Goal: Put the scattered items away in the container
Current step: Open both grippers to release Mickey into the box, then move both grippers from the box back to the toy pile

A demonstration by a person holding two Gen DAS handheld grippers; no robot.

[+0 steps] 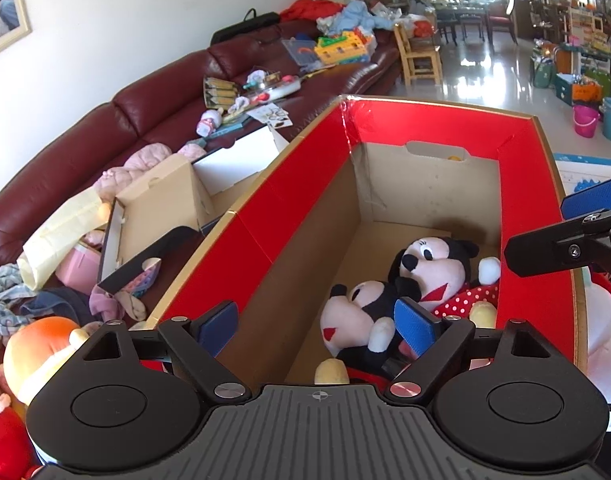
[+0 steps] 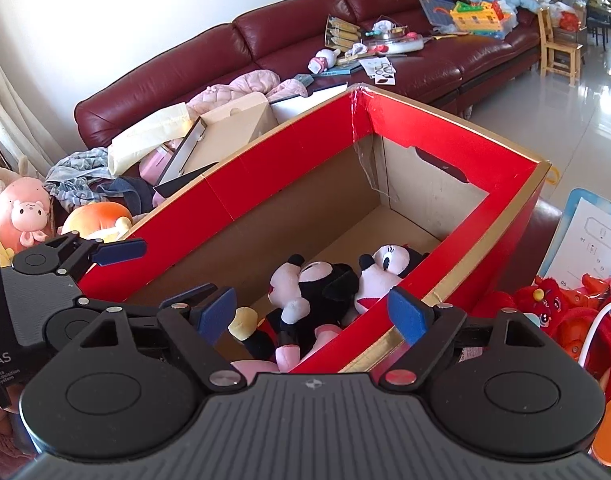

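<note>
A large cardboard box point(image 1: 297, 184) with red inner flaps stands in front of me; it also shows in the right wrist view point(image 2: 289, 168). Inside lie a Mickey plush point(image 1: 361, 320) and a Minnie plush point(image 1: 437, 264), side by side; both show in the right wrist view, Mickey point(image 2: 305, 292) and Minnie point(image 2: 385, 268). My left gripper point(image 1: 317, 324) is open and empty above the box's near end. My right gripper point(image 2: 313, 312) is open and empty above the box's right rim. The right gripper's fingers point(image 1: 545, 248) reach in from the right.
An orange plush point(image 1: 37, 352) and a pink plush point(image 2: 21, 216) lie left of the box. Red toys point(image 2: 565, 312) sit on the right. A maroon sofa point(image 2: 265, 40) with clothes, smaller boxes and toys stands behind. A blue-edged board point(image 2: 593, 236) lies right of the box.
</note>
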